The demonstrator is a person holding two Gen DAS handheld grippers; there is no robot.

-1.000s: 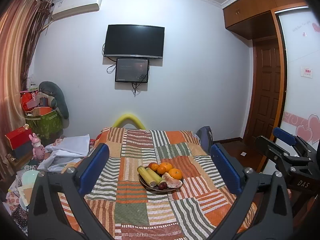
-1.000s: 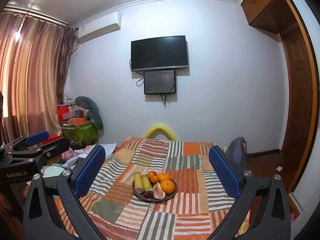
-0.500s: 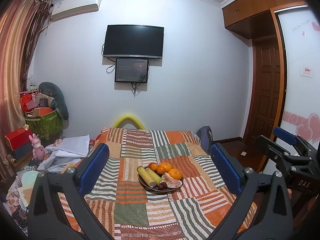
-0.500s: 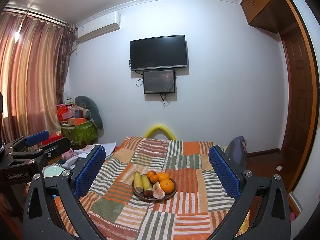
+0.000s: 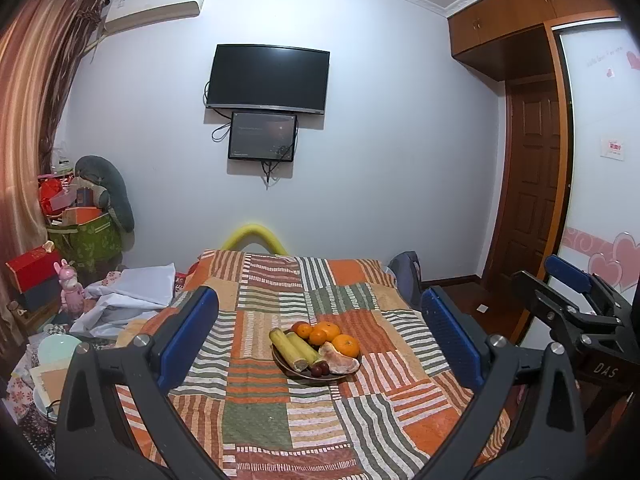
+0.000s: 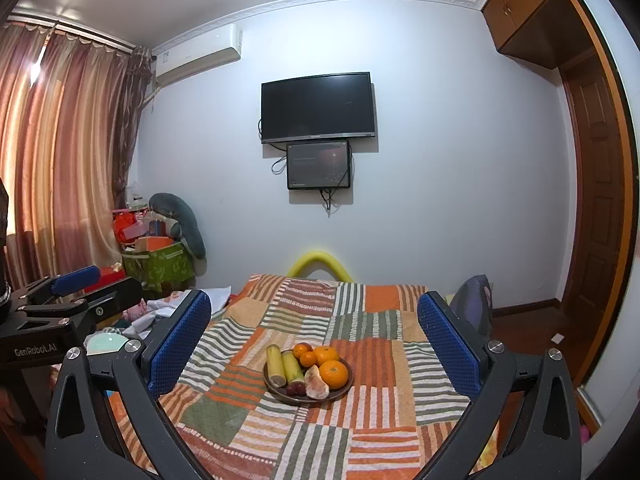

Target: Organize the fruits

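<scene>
A round dark plate (image 5: 298, 374) sits mid-table on the striped patchwork cloth. It holds two yellow-green cane pieces (image 5: 296, 348), several oranges (image 5: 346, 345), a peeled citrus piece (image 5: 338, 363) and dark grapes (image 5: 319, 369). The plate also shows in the right wrist view (image 6: 347, 385). My left gripper (image 5: 318, 326) is open and empty, back from and above the plate. My right gripper (image 6: 314, 330) is open and empty too, and it shows at the right edge of the left view (image 5: 568, 300).
The patchwork cloth (image 5: 260, 416) covers the table. White cloth, a pink toy and boxes (image 5: 72, 292) pile up at the left. A dark chair back (image 5: 404, 270) stands at the far right corner. A wooden door (image 5: 528, 184) is at the right.
</scene>
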